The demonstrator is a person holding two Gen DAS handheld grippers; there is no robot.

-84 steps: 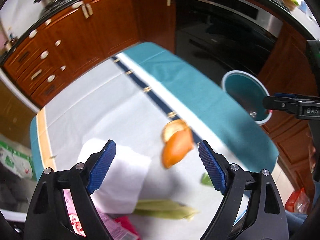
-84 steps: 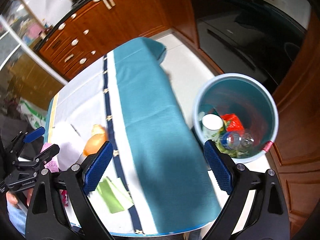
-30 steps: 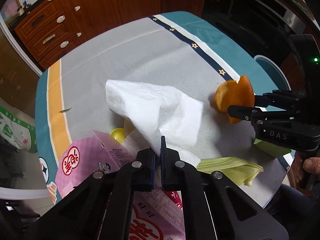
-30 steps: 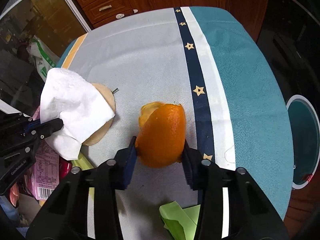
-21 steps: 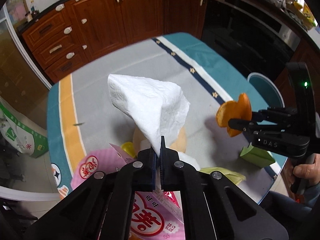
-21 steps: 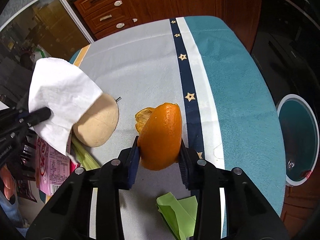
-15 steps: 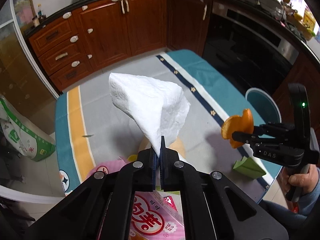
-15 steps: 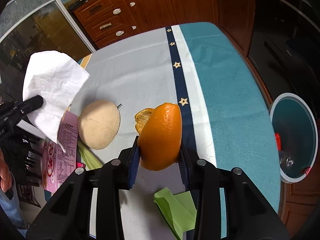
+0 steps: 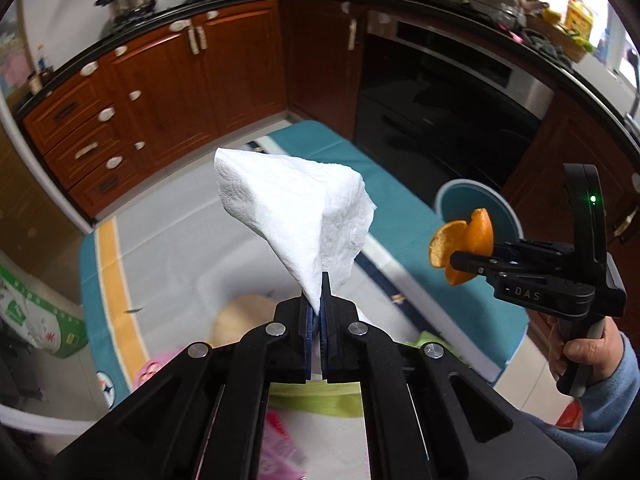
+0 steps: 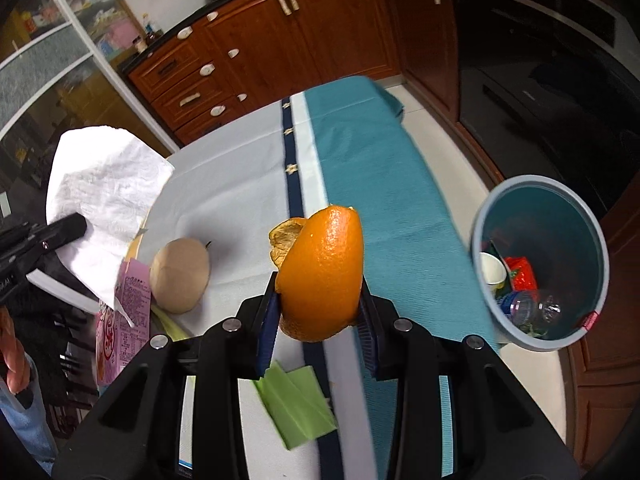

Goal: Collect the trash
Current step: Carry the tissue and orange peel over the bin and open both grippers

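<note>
My left gripper (image 9: 321, 280) is shut on a corner of a white paper towel (image 9: 298, 208), which stands up in the air above the table. The same paper towel (image 10: 102, 196) shows at the left of the right wrist view. My right gripper (image 10: 318, 280) is shut on a large piece of orange peel (image 10: 324, 272), held above the tablecloth. From the left wrist view the orange peel (image 9: 466, 242) hangs in front of the blue trash bin (image 9: 468, 200). The trash bin (image 10: 538, 190) stands on the floor right of the table and holds a paper cup, a red wrapper and a plastic bottle.
On the tablecloth (image 10: 240, 184) lie a round beige bun (image 10: 182, 276), a pink snack packet (image 10: 122, 328), a folded green paper (image 10: 298, 404) and a pale green husk (image 10: 170, 326). Wooden cabinets (image 10: 280, 32) and a dark oven (image 9: 448, 92) stand behind. A person's hand (image 9: 584, 348) holds the right gripper.
Both grippers have risen from the table with their loads. The paper towel now hangs clear of the bun, and the orange peel has moved right, toward the bin.
</note>
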